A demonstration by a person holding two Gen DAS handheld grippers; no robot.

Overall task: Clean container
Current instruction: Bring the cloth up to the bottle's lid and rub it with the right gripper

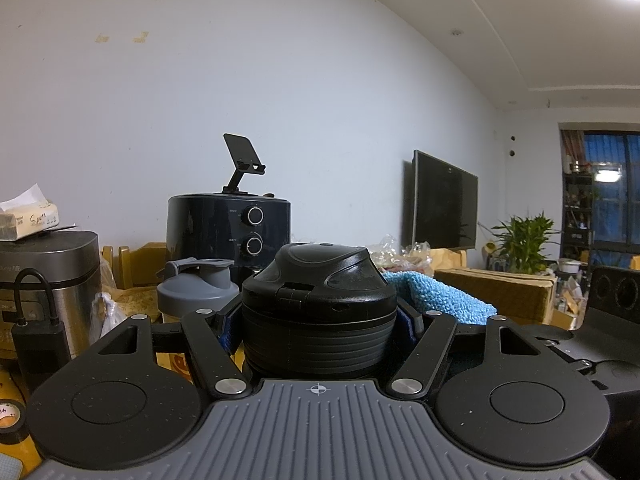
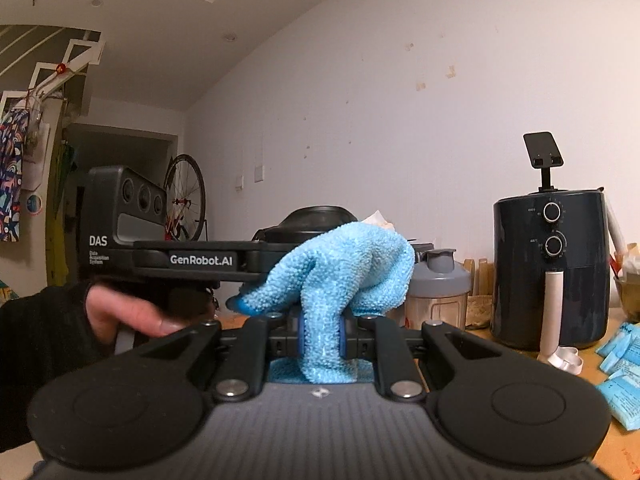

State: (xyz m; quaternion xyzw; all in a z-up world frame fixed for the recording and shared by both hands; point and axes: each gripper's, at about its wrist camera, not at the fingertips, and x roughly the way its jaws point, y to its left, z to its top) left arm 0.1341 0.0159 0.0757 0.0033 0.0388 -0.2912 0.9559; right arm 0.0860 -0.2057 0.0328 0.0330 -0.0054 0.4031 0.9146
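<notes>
Clamping a black lidded container (image 1: 318, 304) between its blue-padded fingers, the left gripper (image 1: 318, 332) holds it upright at the middle of the left wrist view. A blue cloth (image 1: 434, 294) shows just behind the container to the right. Farther off, a grey shaker bottle (image 1: 196, 290) stands to the left, with a dark air fryer (image 1: 228, 228) behind it carrying a phone stand (image 1: 242, 160) on top. A rice cooker (image 1: 48, 280) sits at the far left with a tissue pack (image 1: 30, 218) on it, and a TV (image 1: 444, 200) and a plant (image 1: 520, 240) lie to the right.

In the right wrist view, the right gripper (image 2: 320, 334) is closed tight on the cloth (image 2: 340, 272), which bunches up ahead of the fingers and lies against the container (image 2: 316, 216), whose lid rises behind it. The left gripper (image 2: 192, 260) reaches in from the left, held by a hand (image 2: 128, 312) in a dark sleeve. The bottle (image 2: 440, 284) and fryer (image 2: 552, 264) stand to the right, with blue packets (image 2: 620, 364) at the near right.
</notes>
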